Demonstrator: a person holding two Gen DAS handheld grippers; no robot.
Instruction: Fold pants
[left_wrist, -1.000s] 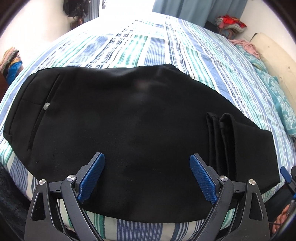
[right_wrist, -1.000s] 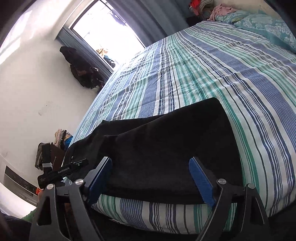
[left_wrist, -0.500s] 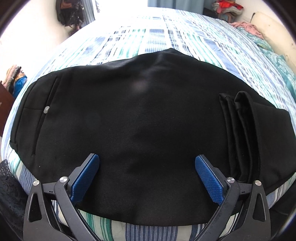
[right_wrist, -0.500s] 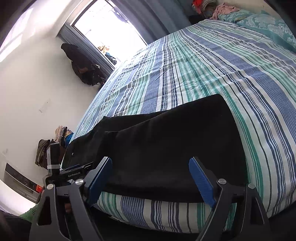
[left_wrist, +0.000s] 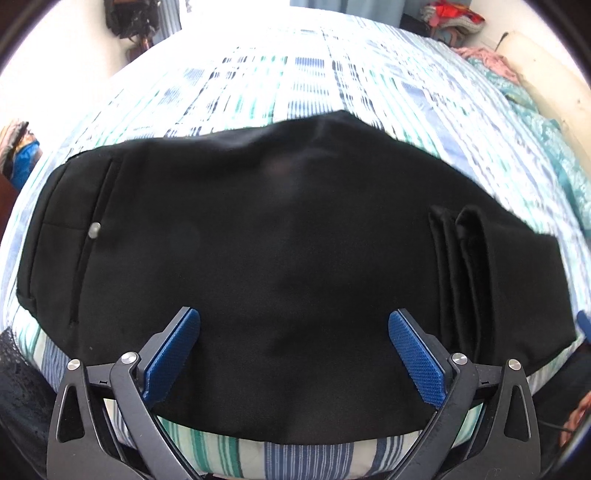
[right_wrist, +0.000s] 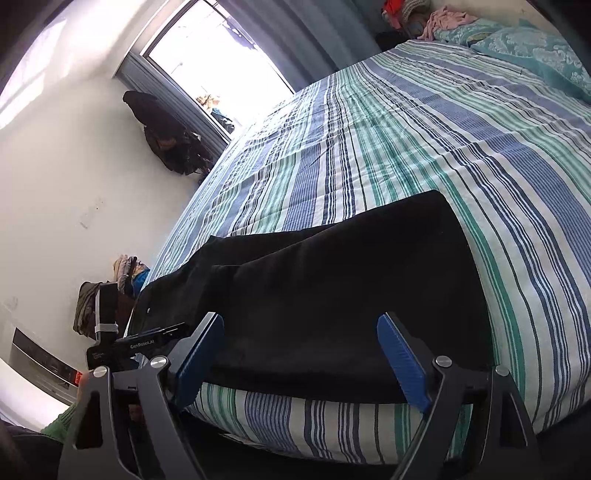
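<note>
Looking along our left gripper (left_wrist: 293, 354), we see its blue ribbed pads spread wide with nothing between them; the jaws have just been opening, and only the cloth of the black pants (left_wrist: 288, 258) lies beyond the tips. Whether the tips brush the fabric we cannot tell. The pants lie folded across the near edge of the bed (left_wrist: 314, 85), straight ahead of this gripper and filling most of the view. Their surface is matte and so dark that creases barely show. Left of the gripper a pocket slit with a small pale button (left_wrist: 95, 229) can be made out; right of it, stacked leg folds (left_wrist: 461, 280) form rounded ridges. The far sheet is washed out by window glare.

Our right gripper (right_wrist: 301, 354) is likewise released, jaws apart and empty, hovering at the mattress edge with the pants just ahead of the pads. The sheet is woven in blue, green and white stripes. Left of it, the other gripper's body is partly cut off behind our own finger. A patterned teal pillow (right_wrist: 539, 51) lies far ahead to the right.
</note>
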